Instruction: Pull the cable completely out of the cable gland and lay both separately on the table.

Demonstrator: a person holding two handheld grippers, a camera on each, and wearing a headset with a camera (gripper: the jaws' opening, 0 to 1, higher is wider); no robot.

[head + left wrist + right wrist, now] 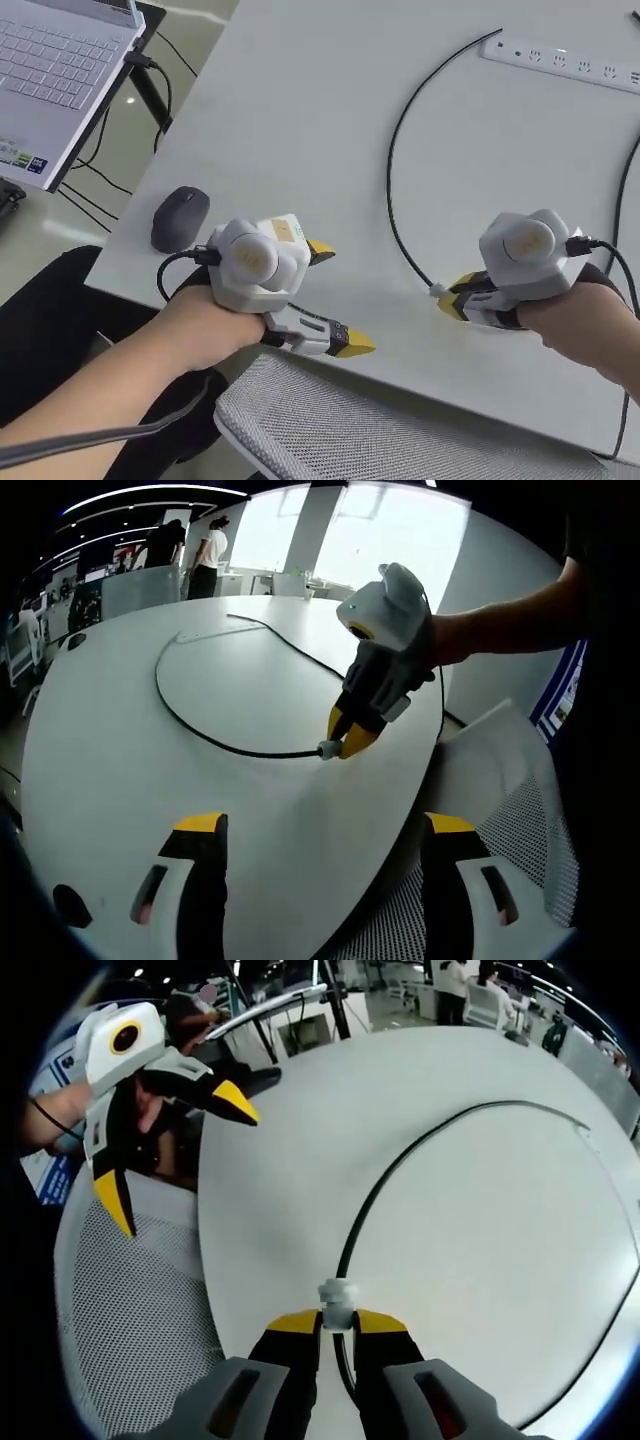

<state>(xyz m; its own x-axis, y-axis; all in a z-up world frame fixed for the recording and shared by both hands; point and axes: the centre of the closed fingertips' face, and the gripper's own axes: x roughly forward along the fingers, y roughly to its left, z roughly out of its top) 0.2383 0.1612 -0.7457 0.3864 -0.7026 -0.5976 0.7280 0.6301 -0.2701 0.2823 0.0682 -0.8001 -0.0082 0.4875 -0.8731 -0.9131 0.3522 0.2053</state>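
Two hand-held grippers, one cable with its fitting, one white table, and sundries listed last.

1. Left gripper. Lower centre-left of the head view, over the near table edge. The jaws are wide apart, the yellow tips well separated, with nothing between them. In its own view the two tips sit at lower left and lower right with bare tabletop between them. In the right gripper view it is at upper left, jaws splayed.

2. Right gripper. Lower right of the head view, low over the table. The jaws are drawn together and clamped on the cable gland. It is at bottom centre of its own view and at mid-frame in the left gripper view.

3. Cable gland. Small and white, pinched at the right gripper's yellow tips. It also shows in the head view and the left gripper view. Whether it touches the tabletop cannot be told.

4. Cable. Thin and black, joined to the gland. It lies on the table in a long arc that rises to the power strip at upper right of the head view. The same arc curves through centre-left of the left gripper view. A short black length also runs back between the right gripper's jaws behind the gland.

5. Sundries, head view.
   - Dark mouse, left of the left gripper.
   - Laptop, upper left.
   - Mesh chair, bottom centre.
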